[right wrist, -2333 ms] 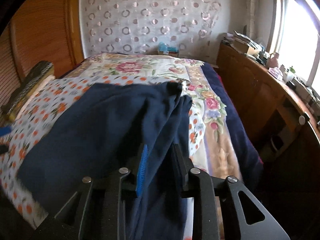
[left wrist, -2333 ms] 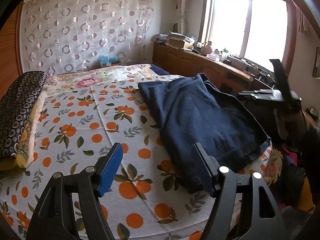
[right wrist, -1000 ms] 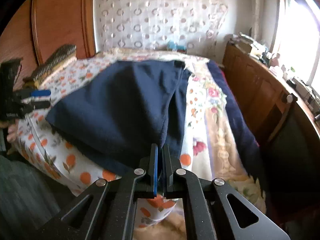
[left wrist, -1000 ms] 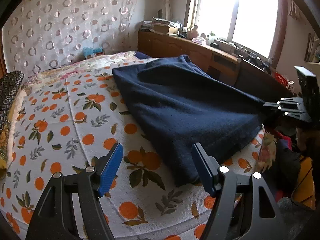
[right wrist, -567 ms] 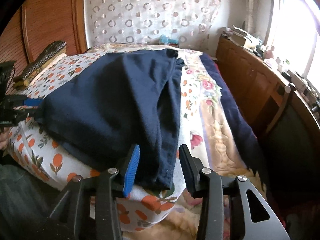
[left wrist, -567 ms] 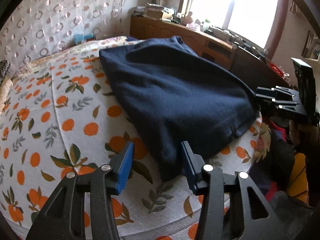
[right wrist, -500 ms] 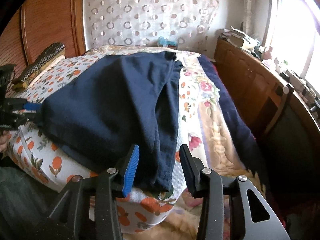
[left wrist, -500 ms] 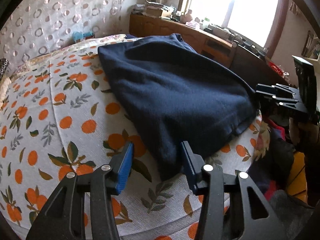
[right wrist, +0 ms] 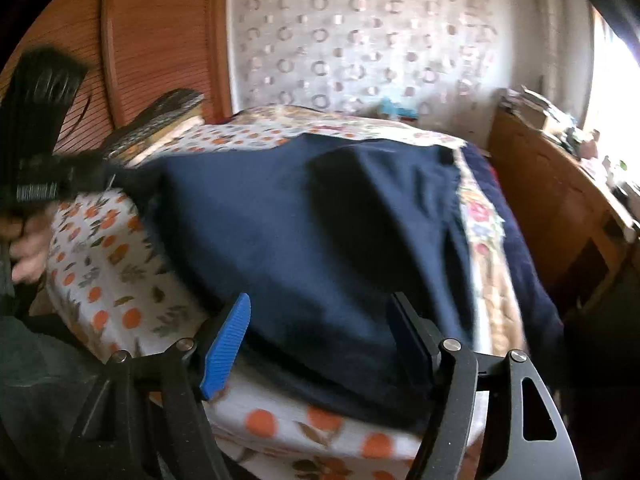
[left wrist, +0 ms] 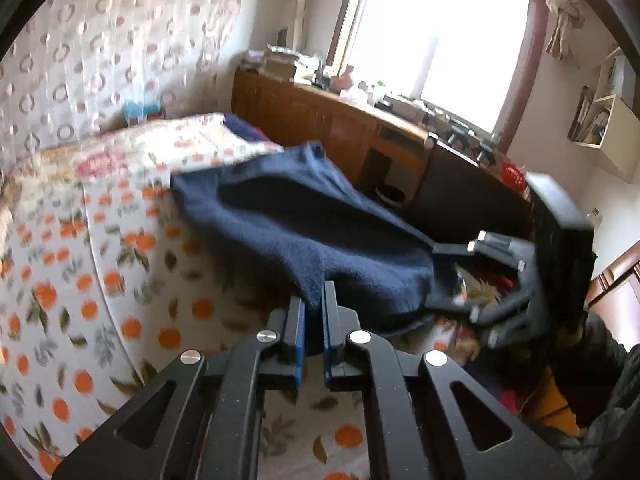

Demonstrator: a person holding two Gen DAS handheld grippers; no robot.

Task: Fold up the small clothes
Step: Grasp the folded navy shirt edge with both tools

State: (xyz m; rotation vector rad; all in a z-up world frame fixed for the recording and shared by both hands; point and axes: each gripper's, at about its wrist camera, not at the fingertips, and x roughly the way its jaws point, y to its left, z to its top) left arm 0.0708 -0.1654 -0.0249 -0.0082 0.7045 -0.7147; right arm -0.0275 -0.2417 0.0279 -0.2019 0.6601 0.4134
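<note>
Left wrist: left hand-held gripper [left wrist: 313, 307] pinching corner of dark navy knit garment [left wrist: 304, 220] over orange-print bedsheet [left wrist: 80, 280]. Right hand-held gripper [right wrist: 320, 332] spread wide at hem.

Bright window [left wrist: 448, 40] above wooden dresser [left wrist: 320, 120] — circle-patterned curtain [right wrist: 360, 40] behind.

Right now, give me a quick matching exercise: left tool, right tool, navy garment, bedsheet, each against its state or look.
Column one:
1. left tool
2. right tool
3. navy garment
4. bedsheet

Column two:
A. orange-fruit print
B. open, nothing between its fingers
C. shut on a corner of cloth
D. spread over the bed, one corner lifted

Pairs: 1-C, 2-B, 3-D, 4-A
</note>
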